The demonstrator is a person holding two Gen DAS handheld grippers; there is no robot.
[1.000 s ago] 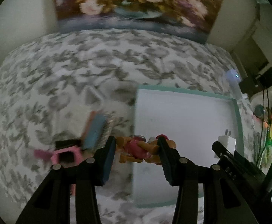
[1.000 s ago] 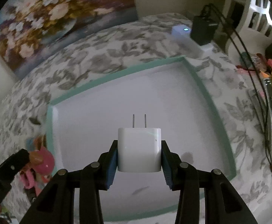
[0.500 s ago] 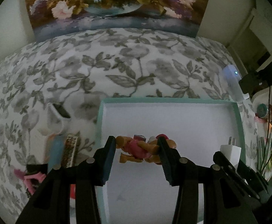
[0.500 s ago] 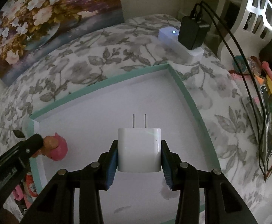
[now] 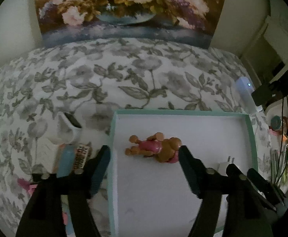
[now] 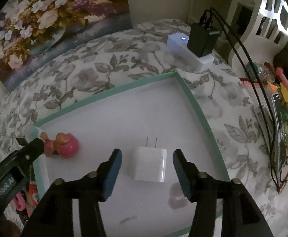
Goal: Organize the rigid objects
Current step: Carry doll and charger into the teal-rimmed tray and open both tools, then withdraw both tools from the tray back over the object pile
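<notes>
A small brown figure in a pink outfit lies on the white floor of the teal-rimmed tray, near its left wall. My left gripper hangs over it, its jaws opening, pads clear of the figure. The figure also shows at the left of the right wrist view. A white plug charger lies flat in the tray, prongs pointing away. Around it my right gripper is opening, with gaps on both sides of the charger. The charger's prongs peek out behind the right gripper in the left wrist view.
Left of the tray on the flowered cloth lie a white cup-like object, a blue and a patterned item and pink pieces. A white power strip with a black adapter sits beyond the tray. Cables and coloured clutter fill the right.
Both grippers have opened. The pink figure dropped out of the left jaws onto the tray floor, and the charger left the right jaws and now lies flat in the tray.
</notes>
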